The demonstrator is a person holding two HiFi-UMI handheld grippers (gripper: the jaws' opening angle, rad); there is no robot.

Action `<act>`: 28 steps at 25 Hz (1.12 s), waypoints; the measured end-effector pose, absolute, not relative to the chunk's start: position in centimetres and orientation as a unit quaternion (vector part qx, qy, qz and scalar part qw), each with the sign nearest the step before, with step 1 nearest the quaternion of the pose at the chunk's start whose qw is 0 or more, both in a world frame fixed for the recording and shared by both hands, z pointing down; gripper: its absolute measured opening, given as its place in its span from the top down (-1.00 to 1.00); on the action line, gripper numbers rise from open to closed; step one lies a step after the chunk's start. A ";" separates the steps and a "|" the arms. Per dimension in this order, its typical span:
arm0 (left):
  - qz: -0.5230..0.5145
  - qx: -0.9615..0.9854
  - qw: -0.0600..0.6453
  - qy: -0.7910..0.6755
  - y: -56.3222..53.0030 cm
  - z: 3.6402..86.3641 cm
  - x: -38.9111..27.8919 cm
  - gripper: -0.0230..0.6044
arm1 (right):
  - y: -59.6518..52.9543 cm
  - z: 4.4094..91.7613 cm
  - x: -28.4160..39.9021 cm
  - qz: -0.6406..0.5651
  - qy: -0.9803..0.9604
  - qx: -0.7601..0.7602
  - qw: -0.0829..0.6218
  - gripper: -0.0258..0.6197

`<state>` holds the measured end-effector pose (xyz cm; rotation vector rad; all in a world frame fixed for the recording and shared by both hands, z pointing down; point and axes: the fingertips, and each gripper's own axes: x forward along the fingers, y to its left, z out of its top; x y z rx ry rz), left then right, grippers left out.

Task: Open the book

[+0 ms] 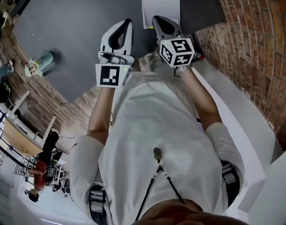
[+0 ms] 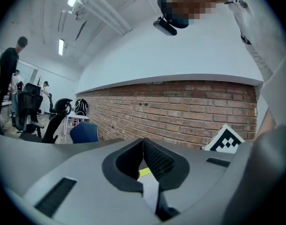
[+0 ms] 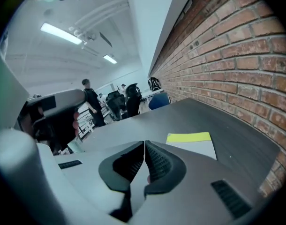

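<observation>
On the worktop the book lies closed; bring your pressed-together, empty left tool and right tool to its cover edge.

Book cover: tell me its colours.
The book is pale grey with a yellow-green band along its far edge. The right gripper view shows it best.

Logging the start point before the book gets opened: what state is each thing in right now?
book: closed, lying flat on the dark table, nothing gripping it.
left gripper: shut, nothing between its jaws.
right gripper: shut, nothing between its jaws.
</observation>
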<state>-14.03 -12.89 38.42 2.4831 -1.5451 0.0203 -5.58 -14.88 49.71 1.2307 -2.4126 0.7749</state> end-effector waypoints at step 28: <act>-0.019 0.857 0.159 -0.490 -15.6 42.1 -16.1 0.85 | -17.1 67.5 -8.4 0.280 -0.730 0.498 0.375 0.35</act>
